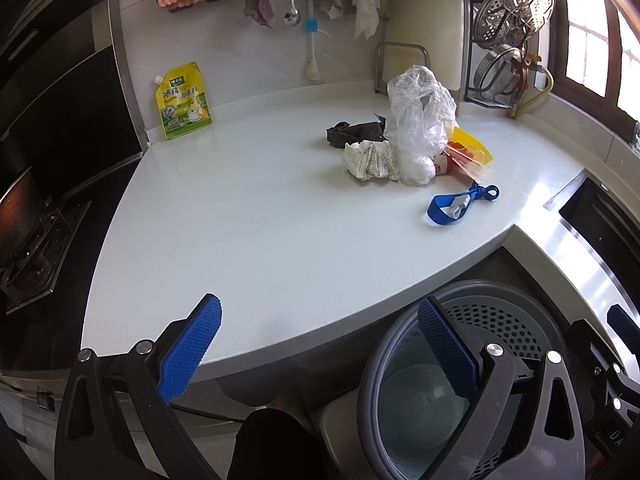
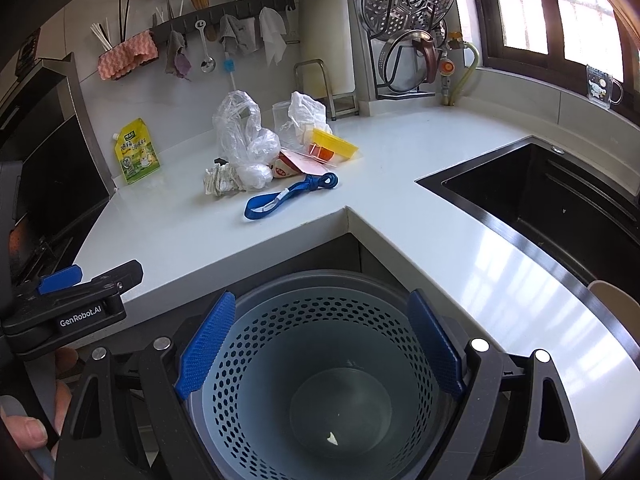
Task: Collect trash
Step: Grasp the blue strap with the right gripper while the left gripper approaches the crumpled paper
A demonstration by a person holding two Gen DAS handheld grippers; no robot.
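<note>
Trash (image 2: 256, 160) forms one heap on one counter (image 2: 180, 224); both claws, left (image 1: 320, 340) and right (image 2: 320, 344), gape empty.

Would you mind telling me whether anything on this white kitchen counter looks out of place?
Yes: a cluster of litter, including a crumpled clear plastic bag, balled checked paper and a loose blue strap, sits mid-counter.
</note>
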